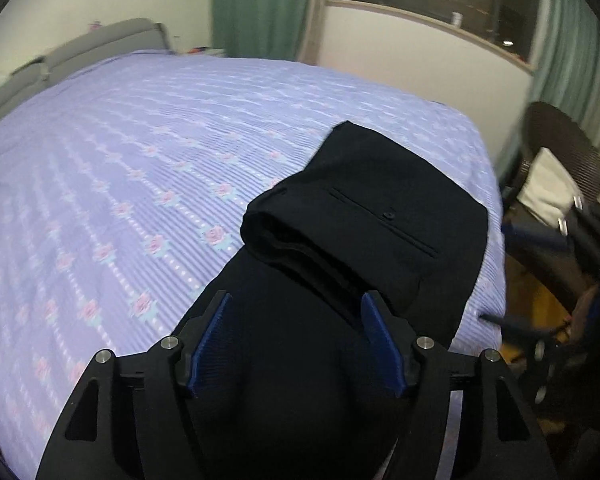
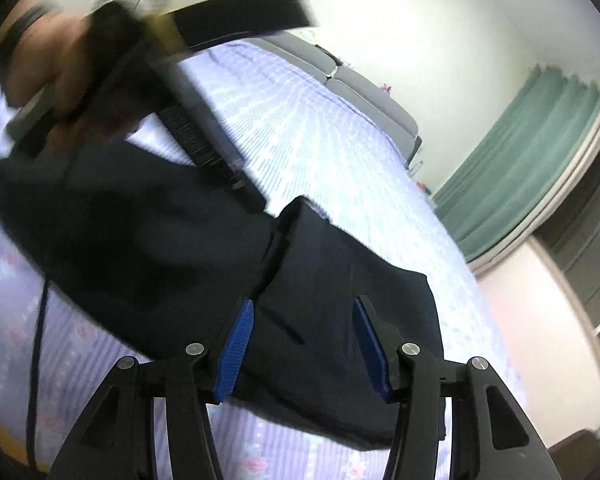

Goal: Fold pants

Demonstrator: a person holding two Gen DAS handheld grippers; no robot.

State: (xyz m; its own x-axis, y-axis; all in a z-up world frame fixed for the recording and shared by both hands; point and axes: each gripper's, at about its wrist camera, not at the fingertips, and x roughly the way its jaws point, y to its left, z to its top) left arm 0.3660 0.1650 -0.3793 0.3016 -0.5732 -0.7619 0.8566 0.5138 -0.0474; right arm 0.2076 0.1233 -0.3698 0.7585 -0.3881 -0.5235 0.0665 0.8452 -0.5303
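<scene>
Pants [image 1: 364,216] lie part-folded near bed [image 1: 140,140] corner; soft, limp, light. Both my grippers, left [image 1: 296,344] and right [image 2: 304,348], spread, empty; I'd pinch folded edge.

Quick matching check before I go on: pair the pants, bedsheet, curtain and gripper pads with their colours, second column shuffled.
Things:
1. pants
2. bedsheet
3. curtain
4. left gripper pads

Colours:
A. green
B. blue
C. black
D. lilac with pink flowers

Pairs: 1-C, 2-D, 3-A, 4-B
</scene>
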